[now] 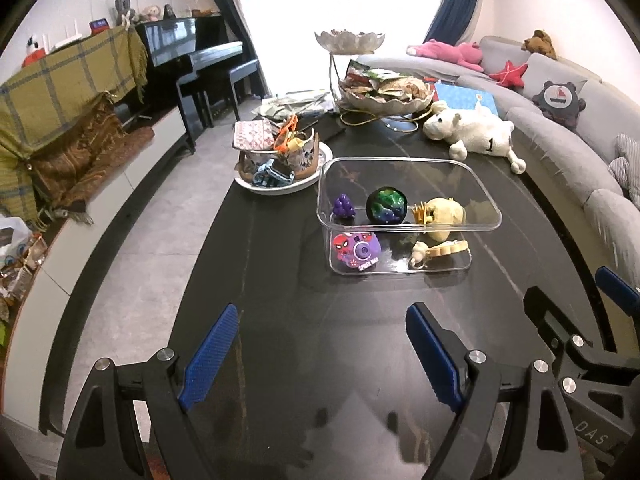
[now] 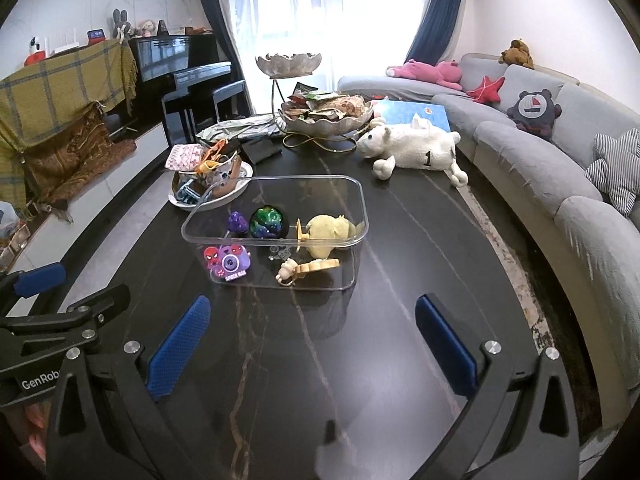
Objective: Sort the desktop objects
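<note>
A clear plastic box (image 1: 408,164) (image 2: 280,179) stands on the dark table. Inside it lie a purple grape toy (image 1: 344,205) (image 2: 237,222), a green-blue ball (image 1: 386,205) (image 2: 268,222), a yellow plush duck (image 1: 442,216) (image 2: 330,232), a purple Spider-Man toy camera (image 1: 356,250) (image 2: 227,261) and a tan keychain charm (image 1: 440,250) (image 2: 308,267). My left gripper (image 1: 320,352) hangs open over bare table in front of the box, nothing between its blue pads. My right gripper (image 2: 316,348) is open too, empty, just right of the left one.
A white plate with a cluttered basket (image 1: 280,152) (image 2: 208,172) sits left of the box. Behind are a two-tier snack stand (image 1: 380,92) (image 2: 320,116) and a white plush sheep (image 1: 472,132) (image 2: 412,144). A grey sofa (image 2: 540,152) curves along the right; the table edge drops to the floor at left.
</note>
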{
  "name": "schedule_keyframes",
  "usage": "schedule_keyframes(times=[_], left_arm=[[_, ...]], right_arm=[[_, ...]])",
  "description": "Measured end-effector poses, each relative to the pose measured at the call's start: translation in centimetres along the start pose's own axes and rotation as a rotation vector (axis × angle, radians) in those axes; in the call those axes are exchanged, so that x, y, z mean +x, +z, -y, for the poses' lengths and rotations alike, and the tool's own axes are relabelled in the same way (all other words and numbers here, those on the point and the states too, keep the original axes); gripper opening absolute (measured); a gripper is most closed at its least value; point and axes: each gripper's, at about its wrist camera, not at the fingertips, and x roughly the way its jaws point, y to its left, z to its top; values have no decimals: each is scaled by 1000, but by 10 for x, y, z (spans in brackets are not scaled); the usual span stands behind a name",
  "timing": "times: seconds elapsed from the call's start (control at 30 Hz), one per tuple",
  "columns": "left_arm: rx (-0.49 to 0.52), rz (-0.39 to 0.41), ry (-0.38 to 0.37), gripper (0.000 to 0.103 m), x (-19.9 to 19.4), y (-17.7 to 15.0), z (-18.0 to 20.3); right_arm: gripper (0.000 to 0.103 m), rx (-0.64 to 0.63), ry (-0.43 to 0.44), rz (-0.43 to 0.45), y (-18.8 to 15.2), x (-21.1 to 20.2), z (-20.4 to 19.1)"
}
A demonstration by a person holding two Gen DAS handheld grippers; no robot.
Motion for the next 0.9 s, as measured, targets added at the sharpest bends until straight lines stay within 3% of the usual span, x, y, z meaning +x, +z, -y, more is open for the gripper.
schedule_keyframes(times=[0.57, 0.9], left_arm=[[-17, -2, -63, 83, -38, -33, -3], [17, 2, -45, 83, -50, -51, 4]], right_arm=[[102, 6, -9, 17, -26, -48, 0], [102, 26, -14, -5, -47, -60, 3]])
